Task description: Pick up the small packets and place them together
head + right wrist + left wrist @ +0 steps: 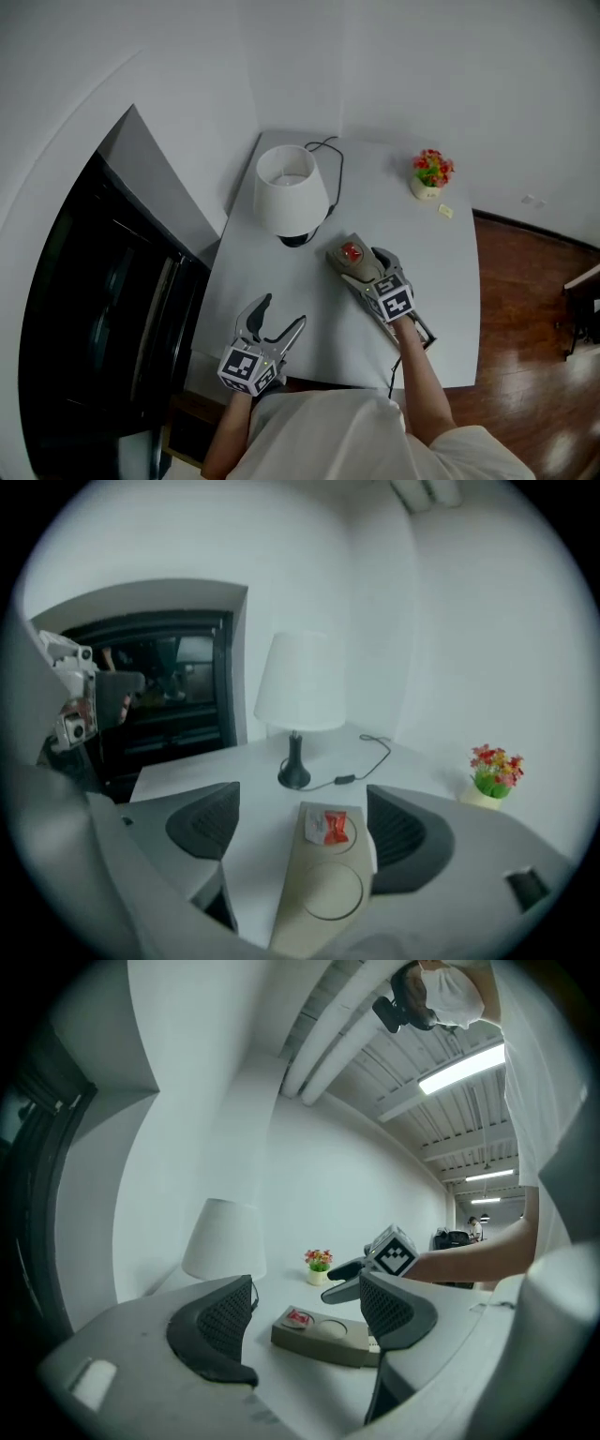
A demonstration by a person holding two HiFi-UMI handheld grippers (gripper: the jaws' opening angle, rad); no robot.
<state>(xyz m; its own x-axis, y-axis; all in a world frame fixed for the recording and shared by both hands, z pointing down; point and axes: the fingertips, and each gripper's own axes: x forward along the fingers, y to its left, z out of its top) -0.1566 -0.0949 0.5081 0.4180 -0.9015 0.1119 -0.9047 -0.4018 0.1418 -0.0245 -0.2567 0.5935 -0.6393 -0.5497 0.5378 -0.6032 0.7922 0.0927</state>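
Observation:
A beige tray (345,263) with two round hollows lies mid-table. A small red and white packet (351,251) sits in its far hollow, also seen in the right gripper view as the packet (330,827); the near hollow (328,891) is empty. My right gripper (371,264) hovers above the tray's near end, jaws open, nothing between the pads. In the left gripper view the tray (328,1340) lies ahead with the right gripper (347,1277) over it. My left gripper (281,314) stands open and empty near the table's front edge. A small pale yellow packet (445,211) lies by the flower pot.
A white-shaded lamp (289,192) with a black cord stands at the back left of the white table (309,309). A small pot of flowers (431,173) sits at the back right. A dark glass-fronted cabinet (103,309) lies left of the table, wooden floor (525,309) to the right.

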